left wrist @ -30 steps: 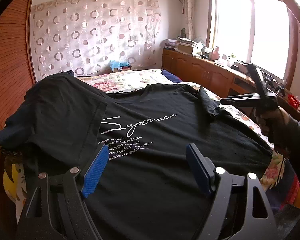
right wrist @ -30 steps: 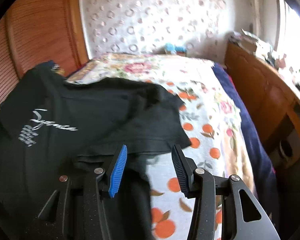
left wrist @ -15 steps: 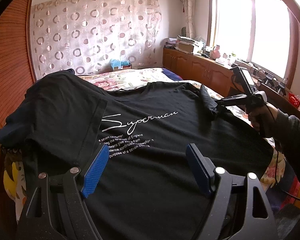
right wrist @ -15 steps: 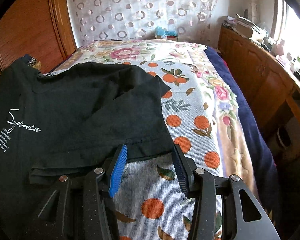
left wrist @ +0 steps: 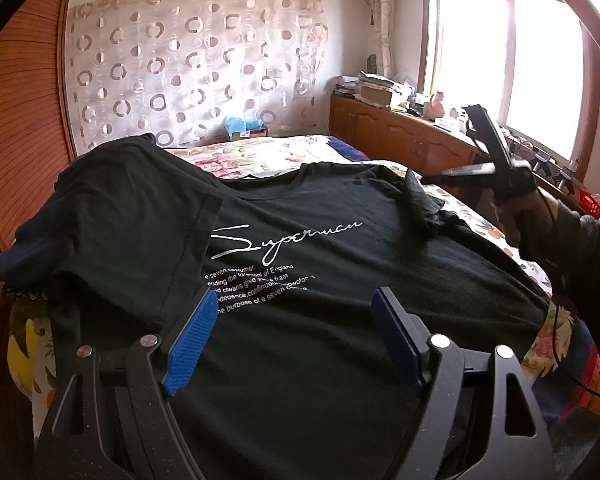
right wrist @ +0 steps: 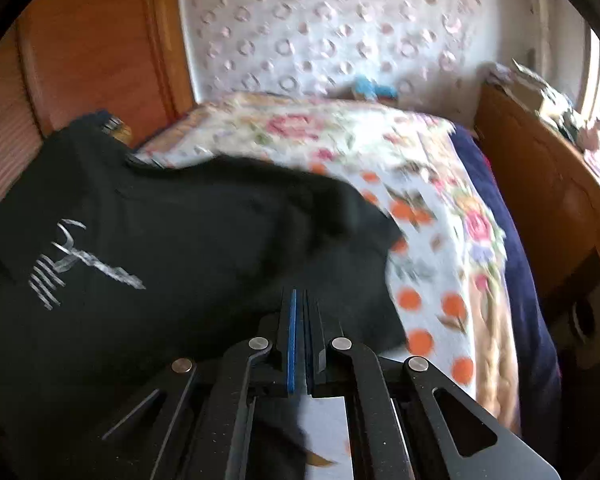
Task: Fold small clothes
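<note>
While L gripper (left wrist: 292, 336) wide, empty: R gripper (right wrist: 300, 300) tight on sleeve edge (left wrist: 418, 200), bed (right wrist: 440, 280) beside

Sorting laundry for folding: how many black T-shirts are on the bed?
1. The black T-shirt lies spread, print up, across the near end of the bed. More could be hidden beneath it.

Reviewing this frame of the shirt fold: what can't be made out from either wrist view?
- Right wrist view: motion blur smears the black T-shirt; whether cloth sits between the shut pads of the right gripper is unclear.
- Left wrist view: right gripper small and side-on; its tip meets the raised sleeve, grip unclear.
- Left wrist view: left gripper hides the shirt's near hem.
</note>
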